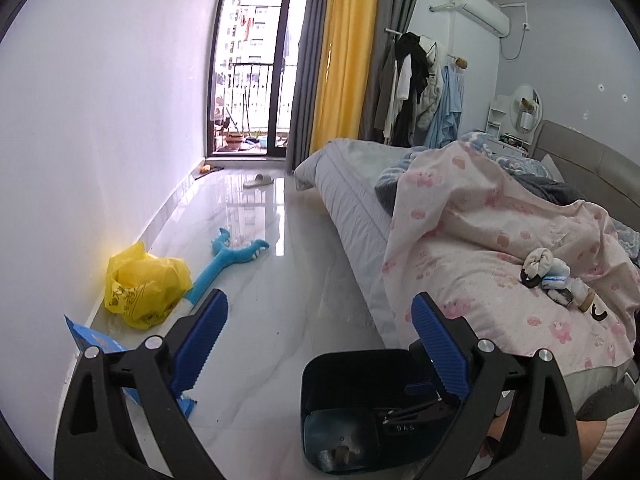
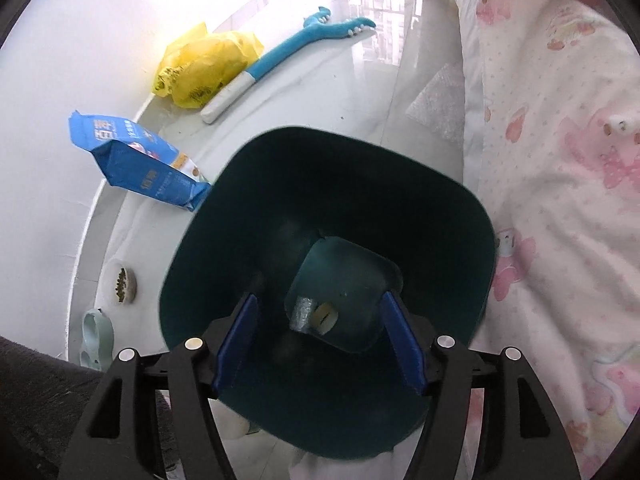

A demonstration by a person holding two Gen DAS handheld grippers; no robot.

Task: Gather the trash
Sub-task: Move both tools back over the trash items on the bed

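Note:
A dark teal trash bin stands on the floor beside the bed; it also shows in the left wrist view. Inside it lie a foil scrap with a pale round piece. My right gripper is open and empty, held over the bin's mouth; it shows in the left wrist view. My left gripper is open and empty, above the floor left of the bin. Small items lie on the pink bedcover. A yellow plastic bag and a blue packet lie by the wall.
A blue long-handled toy lies on the glossy floor. The bed with a pink blanket fills the right side. A small dish and a pale green slipper sit by the wall. A balcony door is far ahead.

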